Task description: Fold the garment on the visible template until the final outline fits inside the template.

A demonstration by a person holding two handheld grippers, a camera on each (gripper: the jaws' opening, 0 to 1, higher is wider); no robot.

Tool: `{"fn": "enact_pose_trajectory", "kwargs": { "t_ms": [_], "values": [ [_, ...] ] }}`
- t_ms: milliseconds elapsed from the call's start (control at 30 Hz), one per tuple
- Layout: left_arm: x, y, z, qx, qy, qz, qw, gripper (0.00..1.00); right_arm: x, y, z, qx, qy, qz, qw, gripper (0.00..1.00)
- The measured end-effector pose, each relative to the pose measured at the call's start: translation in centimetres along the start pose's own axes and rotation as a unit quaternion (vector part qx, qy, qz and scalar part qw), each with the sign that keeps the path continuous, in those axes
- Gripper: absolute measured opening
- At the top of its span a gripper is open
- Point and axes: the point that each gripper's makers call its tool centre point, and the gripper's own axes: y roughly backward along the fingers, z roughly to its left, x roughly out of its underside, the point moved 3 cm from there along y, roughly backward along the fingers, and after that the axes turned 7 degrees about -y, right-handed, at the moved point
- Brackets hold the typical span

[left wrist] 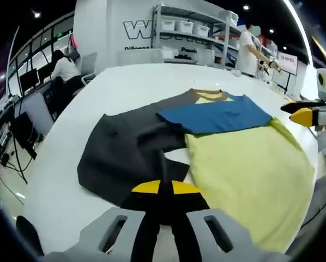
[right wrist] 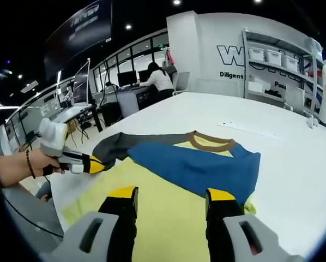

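On the white counter (left wrist: 125,87) a garment (left wrist: 250,164) lay spread flat, with a dark grey sleeve at the left, a blue sleeve (left wrist: 215,115) folded across the chest, a pale yellow body at the right and a brown collar (left wrist: 209,95) at the far end. From the left gripper view, the left gripper (left wrist: 164,188) had its black, yellow-tipped fingers (left wrist: 164,169) clenched together, pinching the near edge of the grey sleeve (left wrist: 119,153). From the right gripper view, a hand (right wrist: 21,164) at the far left held that same gripper against the grey cloth. Further right, the right gripper (right wrist: 171,199) hovered over the yellow body with its fingers (right wrist: 122,204) released and spread apart, grasping nothing. Behind the counter stood desks, shelving (left wrist: 190,33) with bins, and people.
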Motion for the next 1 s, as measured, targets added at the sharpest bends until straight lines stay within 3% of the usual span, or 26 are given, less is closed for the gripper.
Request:
{"fn": "enact_pose_trajectory", "kwargs": {
  "t_ms": [67, 167, 367, 467, 667, 733, 867, 1000],
  "values": [
    [-0.1, 0.0, 0.2, 0.001, 0.019, -0.006, 0.9998, 0.0, 0.1, 0.2, -0.1, 0.0, 0.001, -0.002, 1.0, 0.46],
    [0.0, 0.1, 0.4, 0.005, 0.1, -0.008, 0.9949, 0.0, 0.1, 0.5, -0.3, 0.005, 0.005, -0.002, 1.0, 0.47],
    [-1.2, 0.9, 0.5, -0.002, 0.102, -0.021, 0.9945, 0.0, 0.1, 1.1, -0.9, 0.016, 0.005, -0.011, 0.9998, 0.47],
    [-2.7, 1.2, 0.2, 0.002, 0.117, -0.056, 0.9916, 0.0, 0.1, 1.4, -1.5, 0.024, -0.002, -0.022, 0.9995, 0.48],
    [-5.3, 2.4, 0.2, 0.018, 0.145, -0.099, 0.9843, 0.0, 0.0, 1.7, -2.1, 0.033, -0.004, -0.037, 0.9988, 0.52],
    [-6.4, 2.7, 0.4, 0.028, 0.174, -0.117, 0.9773, 0.0, 0.1, 1.8, -2.2, 0.034, -0.007, -0.039, 0.9986, 0.52],
    [-7.3, 3.0, 0.7, 0.038, 0.204, -0.128, 0.9698, 0.0, 0.4, 1.9, -2.4, 0.037, -0.01, -0.039, 0.9985, 0.54],
    [-8.3, 3.0, 0.8, 0.055, 0.263, -0.135, 0.9538, 0.0, 0.6, 1.9, -2.3, 0.034, -0.014, -0.041, 0.9985, 0.58]
  ]
}}
